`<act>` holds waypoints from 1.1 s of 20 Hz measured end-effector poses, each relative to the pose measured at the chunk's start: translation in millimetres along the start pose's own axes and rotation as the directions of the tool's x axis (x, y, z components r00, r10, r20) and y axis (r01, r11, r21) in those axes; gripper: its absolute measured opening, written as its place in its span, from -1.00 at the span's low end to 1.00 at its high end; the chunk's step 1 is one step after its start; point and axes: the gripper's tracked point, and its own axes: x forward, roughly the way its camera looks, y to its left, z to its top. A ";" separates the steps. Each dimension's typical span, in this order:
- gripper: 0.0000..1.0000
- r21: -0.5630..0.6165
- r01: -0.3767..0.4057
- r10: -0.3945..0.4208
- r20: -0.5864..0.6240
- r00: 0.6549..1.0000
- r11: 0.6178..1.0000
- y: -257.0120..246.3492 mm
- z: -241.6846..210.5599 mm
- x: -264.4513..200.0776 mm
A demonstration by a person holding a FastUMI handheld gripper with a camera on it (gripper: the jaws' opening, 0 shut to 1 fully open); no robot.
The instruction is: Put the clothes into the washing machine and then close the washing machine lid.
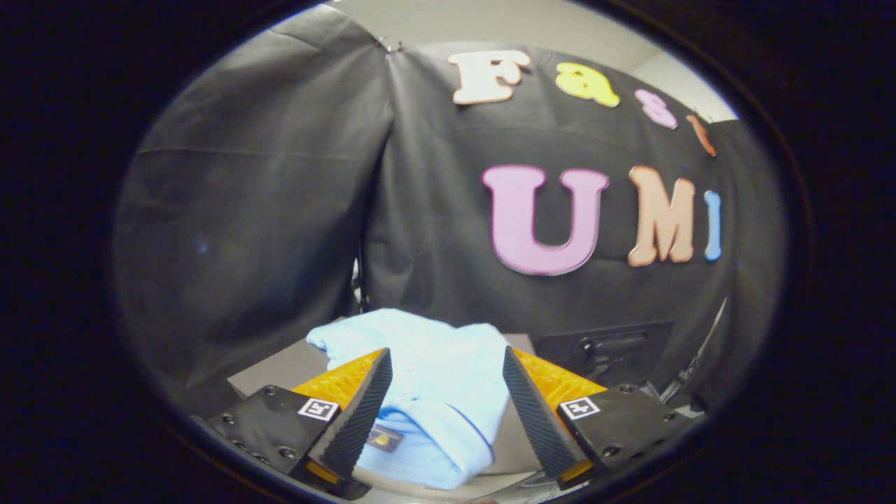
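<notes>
The gripper [444, 413] has its black ribbed fingers [357, 420] spread wide and released, gripping nothing. Between them lies a folded light-blue polo shirt [434, 392] on a dark grey surface [280, 367], collar nearest the camera, its body reaching toward 12 o'clock. At 2 o'clock from the shirt sits a black latch-like handle [605, 345].

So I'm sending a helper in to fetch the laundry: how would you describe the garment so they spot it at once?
Start at the black cloth wall, then drop to the dark grey tabletop in front of it. There lies a folded light blue shirt, between the open gripper's fingers, not gripped. It is the only pale, soft thing there, with buttons and a collar.
</notes>
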 end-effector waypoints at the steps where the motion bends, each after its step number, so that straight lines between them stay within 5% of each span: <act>1: 0.95 -0.002 -0.024 0.024 -0.019 1.000 1.000 5.5 0.4 16.7; 3: 0.95 -0.073 0.054 -0.057 -0.039 0.998 0.996 -9.3 3.4 44.9; 5: 0.95 -0.157 0.051 -0.072 -0.132 0.989 0.986 -9.2 -12.2 61.7; 7: 0.96 -0.099 0.001 -0.024 -0.229 0.973 0.995 8.7 -28.5 79.2; 11: 0.96 -0.046 0.063 -0.077 -0.427 0.901 0.997 -1.3 -72.6 99.4; 12: 0.96 -0.013 0.053 -0.054 -0.392 0.918 0.999 0.8 -66.6 108.9; 19: -0.63 -0.035 -0.137 0.111 -0.408 0.906 0.990 17.2 -72.8 96.1; 20: -0.63 -0.029 -0.141 0.117 -0.403 0.908 0.990 14.2 -70.8 89.8; 21: -0.97 -0.001 -0.125 0.114 -0.393 0.913 0.992 11.4 -70.8 82.0; 22: -0.98 0.028 -0.127 0.128 -0.374 0.919 0.992 12.3 -66.3 75.3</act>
